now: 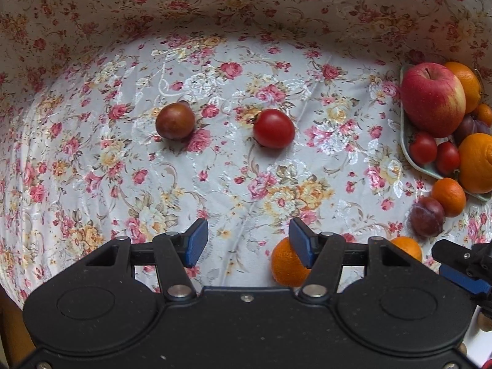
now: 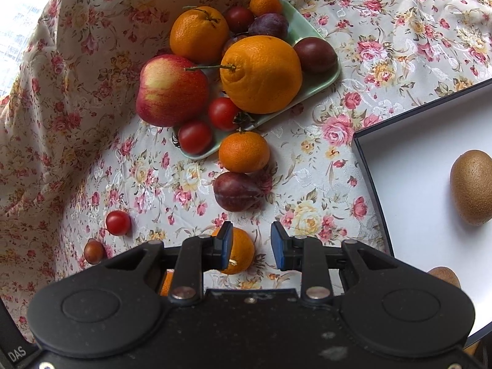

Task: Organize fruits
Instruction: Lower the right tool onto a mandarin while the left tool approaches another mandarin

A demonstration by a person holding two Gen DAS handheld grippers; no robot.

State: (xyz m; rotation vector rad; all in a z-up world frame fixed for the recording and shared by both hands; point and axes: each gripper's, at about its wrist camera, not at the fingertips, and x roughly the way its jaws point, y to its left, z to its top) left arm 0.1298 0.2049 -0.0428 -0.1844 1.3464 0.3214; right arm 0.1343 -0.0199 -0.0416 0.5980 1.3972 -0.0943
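Left tongs [image 1: 248, 243]: blades apart, nothing between them, hovering over the floral table [image 1: 233, 184]. Step in hand, probably: picking up a loose fruit for the green plate [image 1: 406, 150]. Best done by lowering straight over the fruit, straddling its widest part, closing gently to avoid bruising.

Loose fruits, left to right in the left wrist view: brownish plum [image 1: 175, 121] at 11 o'clock of the tongs, cherry tomato [image 1: 273, 128] at 12 o'clock, both well apart from the blades; mandarin [image 1: 287, 263] just beside and partly behind the right blade, at 4 o'clock.

Right tongs [image 2: 251, 246]: blades apart, empty, bare cloth between them. Small mandarin [image 2: 241, 250] beneath the left blade; purple plum [image 2: 235, 191] at 12 o'clock; kiwi [image 2: 472, 187] on a white tray [image 2: 409, 184] at 2 o'clock.
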